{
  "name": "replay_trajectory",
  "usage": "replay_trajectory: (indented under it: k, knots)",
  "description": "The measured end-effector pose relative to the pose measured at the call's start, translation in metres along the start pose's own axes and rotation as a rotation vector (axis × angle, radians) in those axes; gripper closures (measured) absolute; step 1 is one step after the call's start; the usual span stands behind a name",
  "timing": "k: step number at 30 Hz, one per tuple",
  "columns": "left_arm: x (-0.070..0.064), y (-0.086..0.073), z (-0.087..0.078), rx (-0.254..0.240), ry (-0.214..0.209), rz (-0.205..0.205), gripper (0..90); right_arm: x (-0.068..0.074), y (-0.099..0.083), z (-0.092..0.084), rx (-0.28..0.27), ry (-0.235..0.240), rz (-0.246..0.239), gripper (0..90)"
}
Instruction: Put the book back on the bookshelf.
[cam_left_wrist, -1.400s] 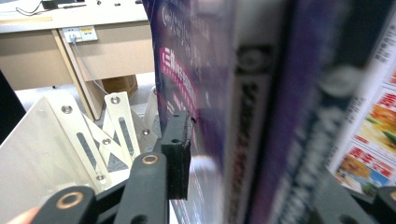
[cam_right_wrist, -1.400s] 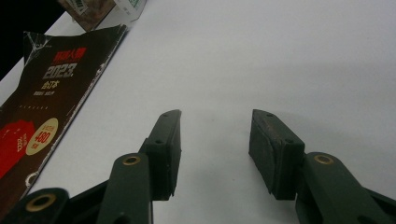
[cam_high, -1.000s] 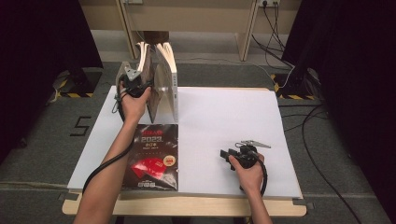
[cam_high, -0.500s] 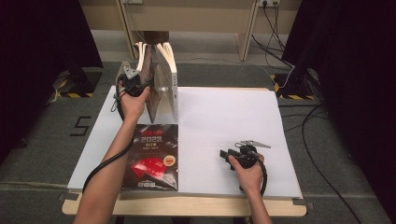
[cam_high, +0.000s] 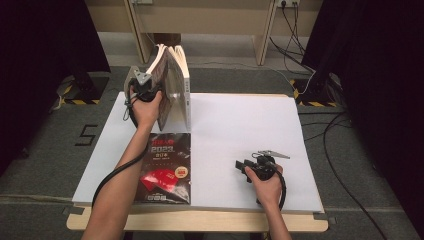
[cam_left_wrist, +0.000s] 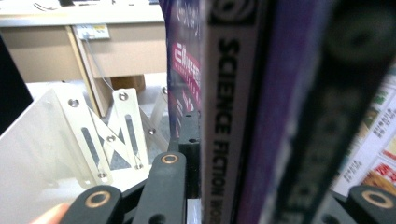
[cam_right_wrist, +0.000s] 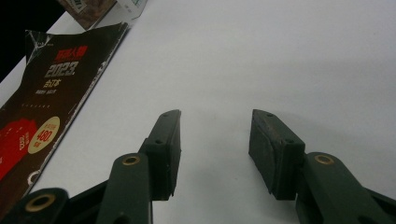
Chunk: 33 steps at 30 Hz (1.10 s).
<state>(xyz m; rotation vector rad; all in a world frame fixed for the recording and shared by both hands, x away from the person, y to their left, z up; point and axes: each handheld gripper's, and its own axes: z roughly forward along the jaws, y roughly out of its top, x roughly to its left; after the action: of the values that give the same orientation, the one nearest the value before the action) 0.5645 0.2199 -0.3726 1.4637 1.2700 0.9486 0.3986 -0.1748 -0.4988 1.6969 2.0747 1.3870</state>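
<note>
Several books (cam_high: 175, 85) stand upright in a white stand (cam_left_wrist: 70, 140) at the table's back left. My left gripper (cam_high: 156, 92) reaches into them from the left. Its jaws have just been closing and now press on both sides of a purple book (cam_left_wrist: 233, 116) whose spine reads SCIENCE FICTION; its left pad (cam_left_wrist: 189, 135) lies against the spine's side. A black magazine (cam_high: 166, 167) with red print lies flat near the front edge and also shows as the black magazine (cam_right_wrist: 46, 93). My right gripper (cam_high: 241, 164) (cam_right_wrist: 215, 135) rests on the white table (cam_high: 235, 125), open with nothing between its jaws.
The stand's slotted white brackets (cam_left_wrist: 109, 135) sit just left of the held book. A wooden bench (cam_high: 200, 20) stands on the floor behind the table. Cables (cam_high: 320, 125) run along the floor at the right. Bare white tabletop (cam_right_wrist: 280, 56) spreads ahead of the right gripper.
The left hand has stayed at the books with barely any shift, and the leftmost book now stands closer against the others. The right hand has not moved.
</note>
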Motion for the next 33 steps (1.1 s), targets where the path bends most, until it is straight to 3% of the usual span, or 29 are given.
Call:
replay_trajectory:
  k: [7,9,13,14,24,33]
  knots:
    - [-0.011,0.001,0.003,-0.030,0.014,-0.027,75.5,0.000,0.000,0.000,0.004,0.002,0.003,54.2]
    - [-0.016,0.000,0.003,-0.025,0.010,0.002,75.4,0.000,0.000,-0.001,0.005,0.002,0.005,54.2]
    - [-0.023,-0.002,0.000,0.009,-0.003,0.103,74.1,-0.001,0.000,-0.001,0.001,0.002,0.008,54.2]
    - [-0.024,-0.002,0.000,0.015,-0.014,0.109,72.5,0.000,0.000,-0.001,0.005,0.001,0.008,54.1]
    - [-0.019,-0.002,-0.010,-0.006,-0.070,0.066,53.2,0.002,0.000,0.000,0.004,-0.002,-0.005,54.1]
    - [-0.017,-0.009,-0.020,-0.001,-0.075,0.069,50.2,0.003,0.000,-0.001,0.006,-0.002,0.002,54.1]
